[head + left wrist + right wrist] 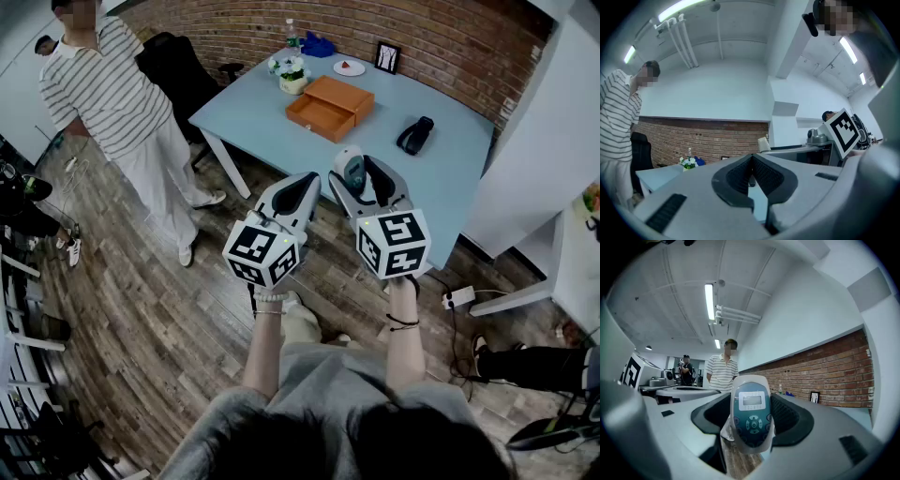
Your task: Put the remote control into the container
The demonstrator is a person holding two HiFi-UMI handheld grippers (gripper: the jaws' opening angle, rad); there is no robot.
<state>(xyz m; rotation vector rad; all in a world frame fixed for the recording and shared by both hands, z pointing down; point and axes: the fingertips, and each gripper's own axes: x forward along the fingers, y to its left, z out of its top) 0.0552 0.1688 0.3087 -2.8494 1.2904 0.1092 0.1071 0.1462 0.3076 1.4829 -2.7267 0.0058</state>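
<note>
Holds the remote control (pixel 750 420) upright between the right gripper's (pixel 751 397) fingers (pixel 787 416), spread wide around its body. Presses the left gripper's (pixel 751 159) fingers together on nothing. Ahead of both, well apart: orange container (pixel 328 106) on the blue bench (pixel 450 169).

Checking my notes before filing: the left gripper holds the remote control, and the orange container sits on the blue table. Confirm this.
Not quite: the right gripper holds the remote control, as the right gripper view shows. The orange container does sit on the blue table.
</note>
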